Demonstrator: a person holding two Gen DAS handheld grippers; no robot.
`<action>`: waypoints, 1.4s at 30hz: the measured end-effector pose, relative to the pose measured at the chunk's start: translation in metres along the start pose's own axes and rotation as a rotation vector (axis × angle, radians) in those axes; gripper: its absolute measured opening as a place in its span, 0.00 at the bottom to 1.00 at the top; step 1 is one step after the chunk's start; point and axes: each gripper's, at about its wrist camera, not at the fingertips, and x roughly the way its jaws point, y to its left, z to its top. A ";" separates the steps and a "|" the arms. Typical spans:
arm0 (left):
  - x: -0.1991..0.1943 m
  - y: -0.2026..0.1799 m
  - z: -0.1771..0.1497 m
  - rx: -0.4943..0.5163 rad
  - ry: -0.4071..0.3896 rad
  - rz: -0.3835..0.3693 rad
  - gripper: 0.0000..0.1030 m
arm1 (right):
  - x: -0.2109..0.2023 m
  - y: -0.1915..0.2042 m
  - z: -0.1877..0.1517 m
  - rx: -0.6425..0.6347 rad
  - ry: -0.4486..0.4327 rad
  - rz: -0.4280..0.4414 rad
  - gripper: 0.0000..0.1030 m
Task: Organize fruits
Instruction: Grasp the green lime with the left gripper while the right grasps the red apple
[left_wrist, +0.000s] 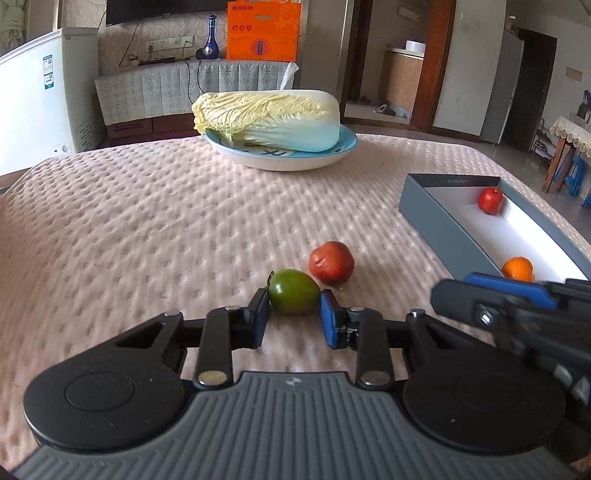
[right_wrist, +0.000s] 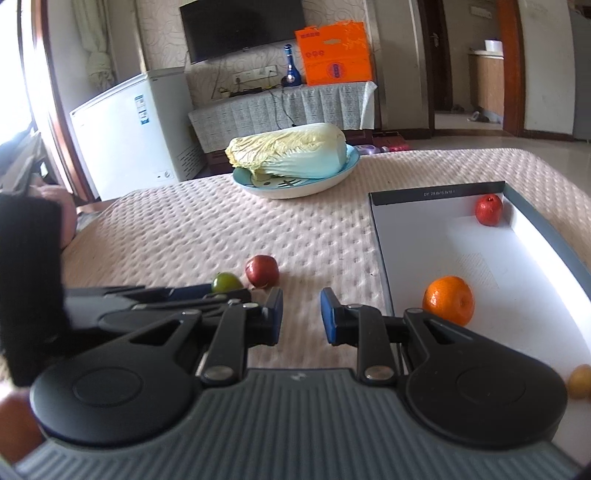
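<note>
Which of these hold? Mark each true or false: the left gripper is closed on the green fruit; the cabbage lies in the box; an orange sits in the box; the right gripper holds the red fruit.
1. The left gripper is closed on the green fruit: true.
2. The cabbage lies in the box: false, it lies on the blue plate.
3. An orange sits in the box: true.
4. The right gripper holds the red fruit: false, nothing is between its fingers; that fruit rests on the table.

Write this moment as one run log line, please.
left gripper: shut on green fruit | right gripper: empty | box: orange, red fruit
</note>
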 end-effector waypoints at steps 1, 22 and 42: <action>-0.002 0.002 0.000 0.000 0.001 0.005 0.33 | 0.003 0.001 0.001 0.007 0.003 0.003 0.26; -0.021 0.046 -0.014 0.007 -0.003 0.012 0.33 | 0.076 0.045 0.007 -0.117 0.055 -0.024 0.39; -0.032 0.026 -0.023 0.014 0.019 0.057 0.33 | 0.011 0.041 0.003 -0.173 0.044 0.002 0.31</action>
